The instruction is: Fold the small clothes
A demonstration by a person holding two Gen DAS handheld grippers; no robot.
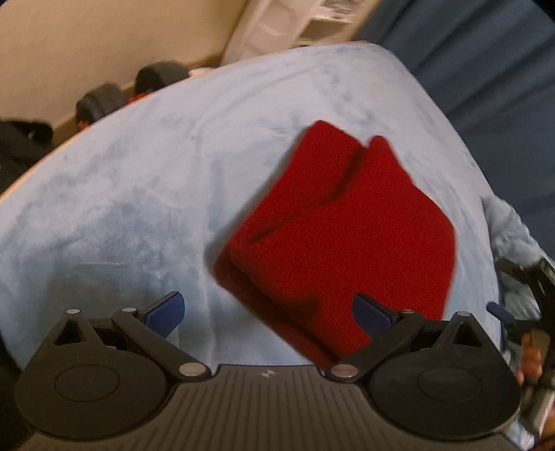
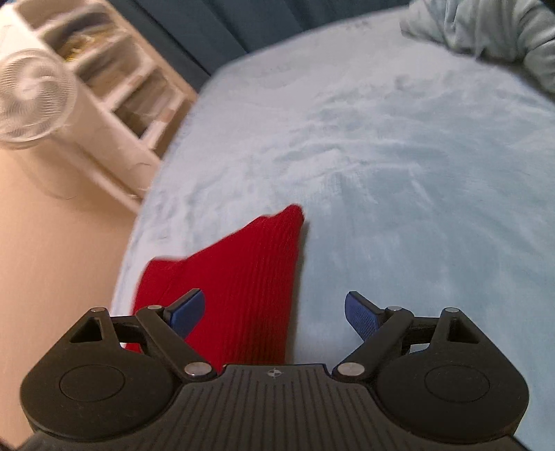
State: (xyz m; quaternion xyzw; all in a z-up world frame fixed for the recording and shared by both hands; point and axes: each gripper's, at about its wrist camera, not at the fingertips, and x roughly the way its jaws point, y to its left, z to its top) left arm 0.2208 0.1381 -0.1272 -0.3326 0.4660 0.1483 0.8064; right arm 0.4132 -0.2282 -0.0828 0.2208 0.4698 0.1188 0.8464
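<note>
- Red cloth (image 1: 347, 225) is the small thing I have to fold. It lies on a light blue fuzzy blanket (image 1: 138, 194).
- It looks soft and knitted, with thin ribbed lines that show in my right view (image 2: 242, 288).
- It is already doubled over. From my left view I see layers on top of each other and two corners (image 1: 347, 138) side by side at the far end.
- I looked for words. My tools have a small round mark (image 2: 275, 373) on the black ribbed part, but I cannot read any letters in it. The cloth shows no tag or writing.
- My left gripper (image 1: 267, 314) is wide apart. It has blue pads (image 1: 166, 312). Nothing is pinched. One pad sits in front of the red cloth, and I cannot tell if it touches.
- My right gripper (image 2: 274, 314) is wide apart too, with nothing pinched. The red cloth shows behind its left pad (image 2: 187, 312) and the blanket behind the other.
- At the right edge of my left view I see some of my other tool and fingers (image 1: 530, 357) on it.
- Beside the bed stand a white fan (image 2: 33, 93) and white shelves (image 2: 114, 79). A bunched-up pale blanket (image 2: 485, 31) lies at the far corner.
- Both pictures are a bit blurry.
</note>
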